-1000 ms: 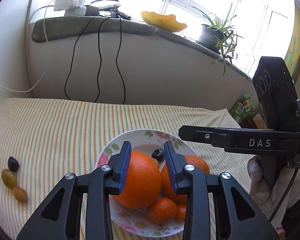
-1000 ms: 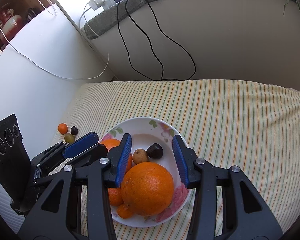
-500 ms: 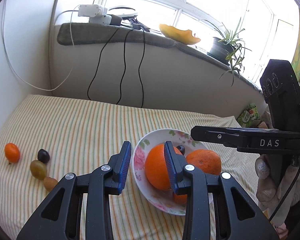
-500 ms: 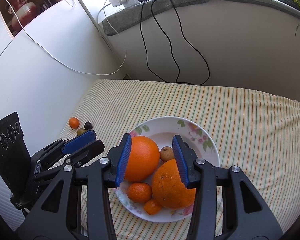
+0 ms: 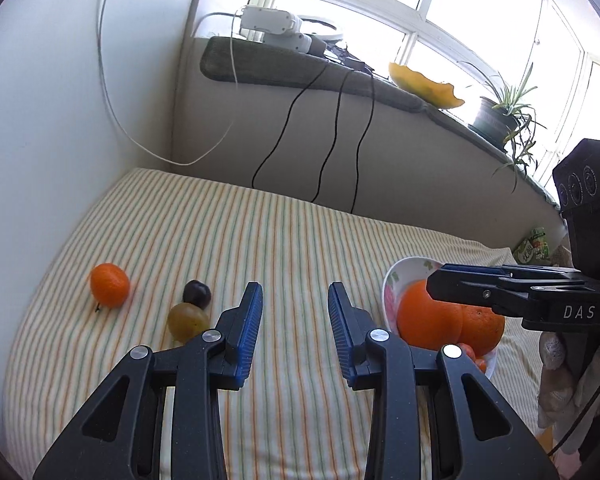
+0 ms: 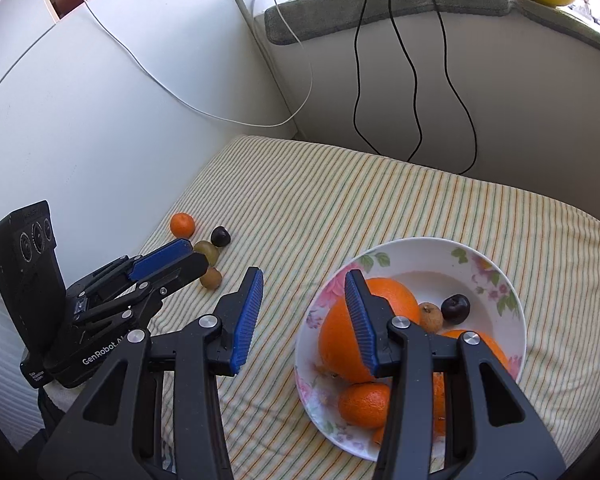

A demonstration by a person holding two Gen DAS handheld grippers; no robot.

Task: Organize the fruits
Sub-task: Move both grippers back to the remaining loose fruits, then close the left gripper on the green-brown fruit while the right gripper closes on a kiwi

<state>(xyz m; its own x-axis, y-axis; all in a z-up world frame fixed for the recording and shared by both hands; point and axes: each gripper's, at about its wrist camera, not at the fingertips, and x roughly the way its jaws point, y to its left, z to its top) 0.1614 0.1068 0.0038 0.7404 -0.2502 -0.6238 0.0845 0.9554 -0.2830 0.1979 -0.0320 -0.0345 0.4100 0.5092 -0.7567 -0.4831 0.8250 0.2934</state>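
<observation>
Striped cloth [image 5: 300, 240] under windowsill [image 5: 300, 72]; left tool [image 5: 294, 320], right tool [image 6: 304, 312] both agape.

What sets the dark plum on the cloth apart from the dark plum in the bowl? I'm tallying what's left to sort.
The plum on the cloth lies on the striped fabric beside a green fruit; the plum in the bowl sits inside the floral bowl beside a small brown fruit. Both are small, round and dark purple.
</observation>
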